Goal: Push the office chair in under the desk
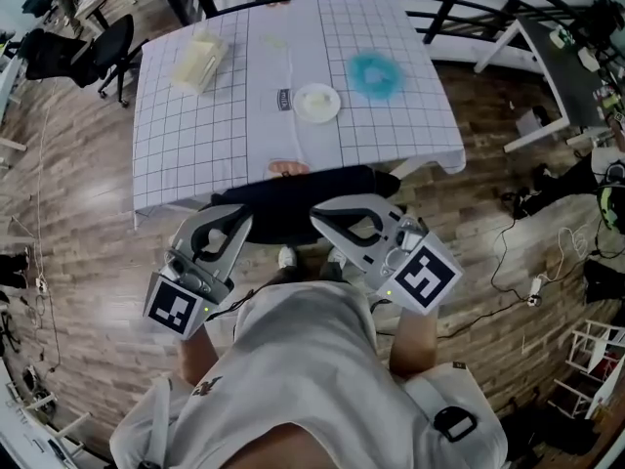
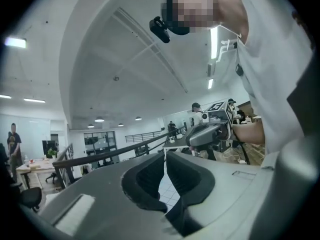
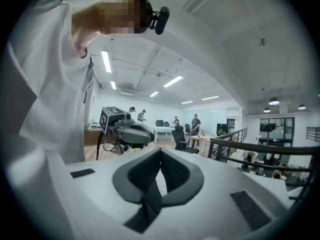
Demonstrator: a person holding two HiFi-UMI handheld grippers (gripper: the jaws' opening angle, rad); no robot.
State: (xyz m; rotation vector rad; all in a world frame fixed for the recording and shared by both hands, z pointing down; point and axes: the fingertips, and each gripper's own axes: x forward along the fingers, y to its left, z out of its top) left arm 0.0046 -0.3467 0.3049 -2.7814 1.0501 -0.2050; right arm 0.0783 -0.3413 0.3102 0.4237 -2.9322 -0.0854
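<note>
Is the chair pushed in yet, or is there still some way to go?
Nearly done, it seems. Done: the black chair sits at the desk edge, its front tucked under the checked cloth. In hand: the left tool and right tool, both shut and empty, are at the chair's near edge. Left: perhaps a last nudge, since part of the chair shows outside the desk.

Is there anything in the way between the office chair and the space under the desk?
Nothing visible. The chair stands right at the near edge of the desk, whose top hides the space underneath.
</note>
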